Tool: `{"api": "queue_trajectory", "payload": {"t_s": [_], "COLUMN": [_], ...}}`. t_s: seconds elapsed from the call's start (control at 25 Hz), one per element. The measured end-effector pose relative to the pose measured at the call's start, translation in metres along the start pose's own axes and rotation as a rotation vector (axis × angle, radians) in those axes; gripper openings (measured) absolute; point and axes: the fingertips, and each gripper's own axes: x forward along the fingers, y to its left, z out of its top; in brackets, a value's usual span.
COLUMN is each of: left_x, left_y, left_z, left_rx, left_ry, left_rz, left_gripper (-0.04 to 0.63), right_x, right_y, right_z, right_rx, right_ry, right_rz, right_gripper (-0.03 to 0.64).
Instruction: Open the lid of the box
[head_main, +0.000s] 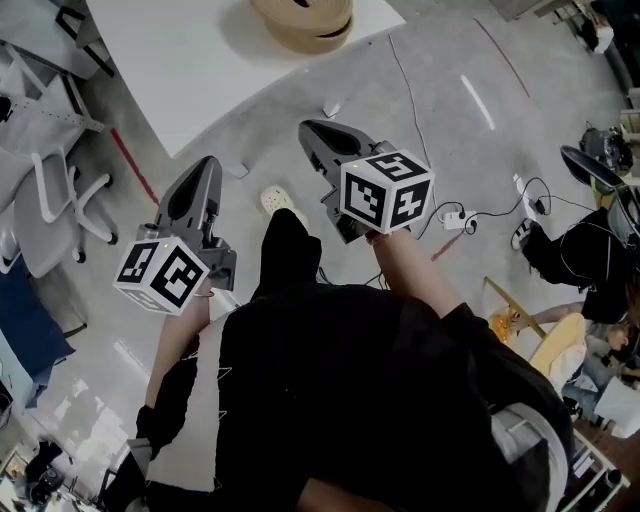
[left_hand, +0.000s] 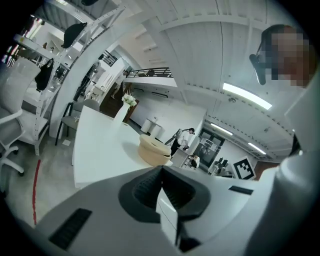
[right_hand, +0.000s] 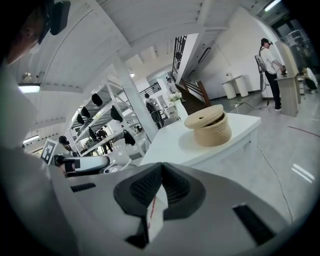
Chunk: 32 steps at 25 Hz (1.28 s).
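Approaching the box (head_main: 302, 22), lid untouched.
Left gripper (head_main: 206, 163) and right gripper (head_main: 309, 127) are hovering short of the counter (head_main: 200, 60), jaws pressed together, empty; next comes reaching in and parting them.

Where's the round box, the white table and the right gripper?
round box (right_hand: 212, 134): right gripper view, its side wall.
white table (right_hand: 165, 145): right gripper view, bare top.
right gripper (right_hand: 161, 170): right gripper view, where the shut jaws meet.
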Motion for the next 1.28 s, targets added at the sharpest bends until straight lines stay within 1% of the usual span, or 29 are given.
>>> {"api": "queue_trajectory", "payload": {"t_s": [0.16, 0.36, 0.52, 0.72, 0.88, 1.04, 1.28], "left_x": [0.023, 0.058, 0.082, 0.100, 0.110, 0.114, 0.123], "left_y": [0.015, 0.025, 0.031, 0.037, 0.044, 0.050, 0.063], "left_z": [0.007, 0.016, 0.021, 0.027, 0.034, 0.049, 0.061], "left_rx": [-0.012, -0.038, -0.040, -0.080, -0.068, -0.061, -0.059], "left_ry": [-0.004, -0.005, -0.003, -0.033, -0.010, -0.034, -0.044], "left_rz": [-0.006, -0.015, -0.019, -0.024, -0.010, 0.000, 0.005], "left_gripper": [0.011, 0.011, 0.011, 0.011, 0.011, 0.011, 0.011], "right_x": [0.016, 0.025, 0.034, 0.042, 0.048, 0.058, 0.086], "right_y": [-0.016, -0.045, -0.063, -0.077, -0.086, -0.081, -0.077], "right_z": [0.025, 0.057, 0.082, 0.106, 0.124, 0.136, 0.129], "right_rx": [-0.032, -0.022, -0.029, -0.059, -0.132, -0.245, -0.414], "right_ry": [-0.032, -0.072, -0.104, -0.118, -0.118, -0.079, 0.017], "right_rz": [-0.022, -0.063, -0.081, -0.088, -0.110, -0.111, -0.121], "right_gripper": [0.003, 0.003, 0.003, 0.003, 0.007, 0.087, 0.155]}}
